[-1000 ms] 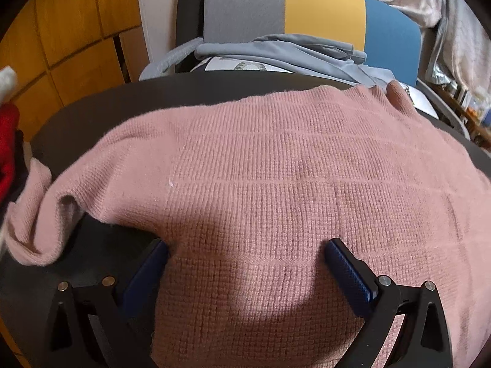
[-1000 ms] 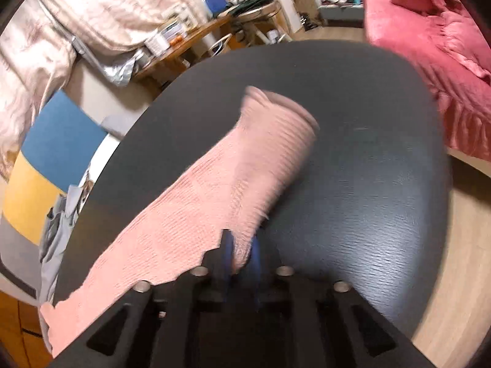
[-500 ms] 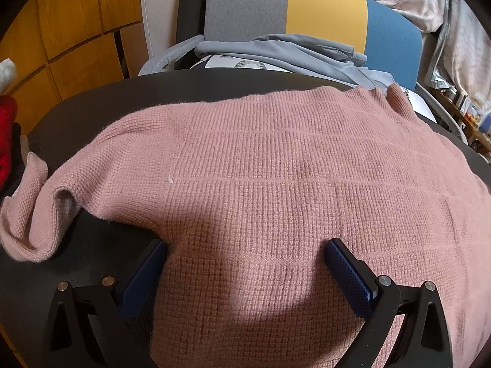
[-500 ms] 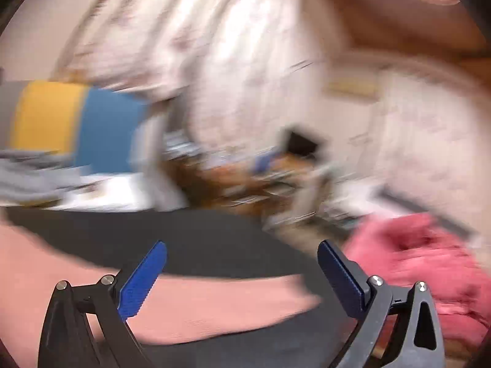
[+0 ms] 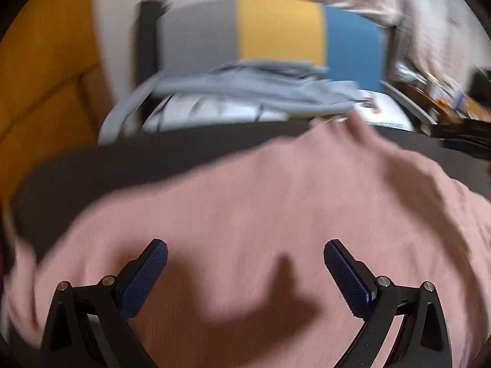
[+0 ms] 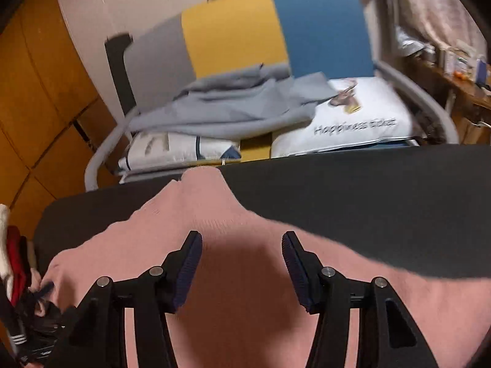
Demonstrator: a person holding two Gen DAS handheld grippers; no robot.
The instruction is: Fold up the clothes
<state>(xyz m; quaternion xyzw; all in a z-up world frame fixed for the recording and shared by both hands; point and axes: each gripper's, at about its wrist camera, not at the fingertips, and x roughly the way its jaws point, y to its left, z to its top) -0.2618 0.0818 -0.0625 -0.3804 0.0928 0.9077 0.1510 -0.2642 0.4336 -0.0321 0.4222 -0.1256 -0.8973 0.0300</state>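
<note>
Beyond the far edge of the round black wood-grain table (image 6: 368, 190) we see a chair with a grey, yellow and blue panelled backrest (image 6: 233, 27) and pale tubular arms. Its seat serves as the only holder in sight: on it lie white printed cushions (image 6: 362, 116), one bearing script lettering, and over them a loosely heaped soft grey garment (image 6: 233, 107) that reaches from the left arm towards the middle of the seat.

On the table itself we find the pink knitted sweater (image 5: 260, 202), spread flat over most of the near half, its fine ribbed weave blurred in the left view. A rounded tongue of it reaches the far edge of the table in the right view, and one sleeve trails towards the left edge.

Our left gripper (image 5: 245, 263) hangs above the sweater's body with its ridged blue pads (image 5: 147, 273) spread wide, nothing between them but the cloth lying below and their own shadow on it. Our right gripper (image 6: 242, 260) hovers over the sweater nearer the far edge; its jaws are closing, still well apart, and pinch nothing. At the table's left edge, in the right view, we glimpse red and white fabric (image 6: 12, 260); what it is we cannot tell.
</note>
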